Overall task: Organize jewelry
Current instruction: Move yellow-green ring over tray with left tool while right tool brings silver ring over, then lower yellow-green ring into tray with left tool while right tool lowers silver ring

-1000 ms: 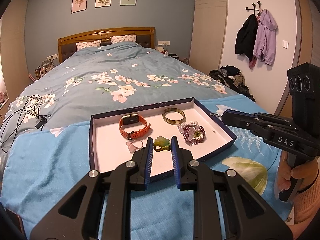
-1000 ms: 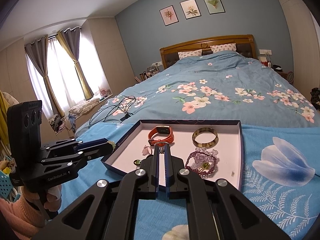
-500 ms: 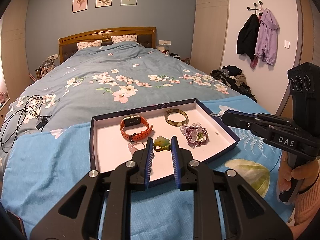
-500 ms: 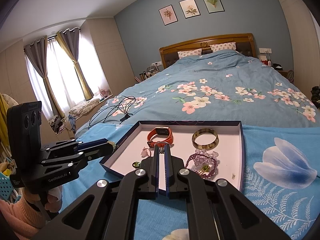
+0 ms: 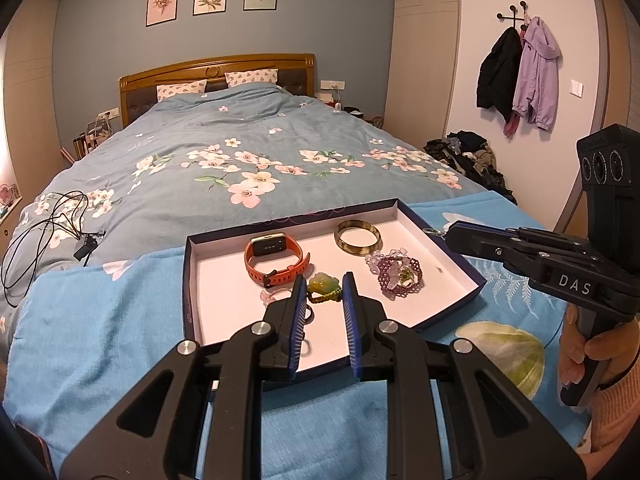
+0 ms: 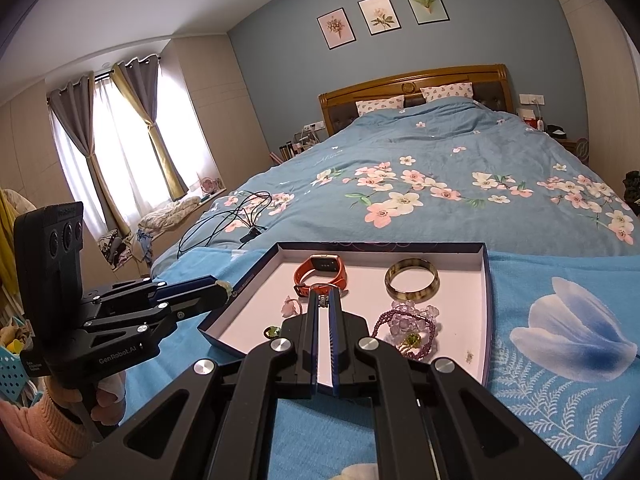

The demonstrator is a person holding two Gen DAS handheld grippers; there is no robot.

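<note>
A shallow dark-blue box tray point(image 5: 191, 280) with a white floor lies on a blue cloth. It holds an orange watch point(image 5: 276, 258), a horn bangle point(image 5: 357, 235), a purple bead bracelet point(image 5: 398, 274) and a pink flower ring point(image 6: 289, 306). My left gripper point(image 5: 323, 290) is shut on a green pendant with a beaded cord point(image 5: 323, 285), above the tray's front. My right gripper point(image 6: 324, 300) is shut on a small ring with a clasp point(image 6: 322, 300); in the left wrist view point(image 5: 448, 234) it hovers at the tray's right edge. A small green stone point(image 6: 273, 331) lies by the front.
The blue cloth point(image 5: 100, 320) covers the foot of a floral bed point(image 5: 248, 152). A black cable point(image 5: 48, 224) lies on the bed at left. Clothes are piled on the floor point(image 5: 468, 156) at right, and coats hang on the wall point(image 5: 520, 68).
Both views show the tray shift slightly up and right. Both grippers keep their holds and stay about where they were.
</note>
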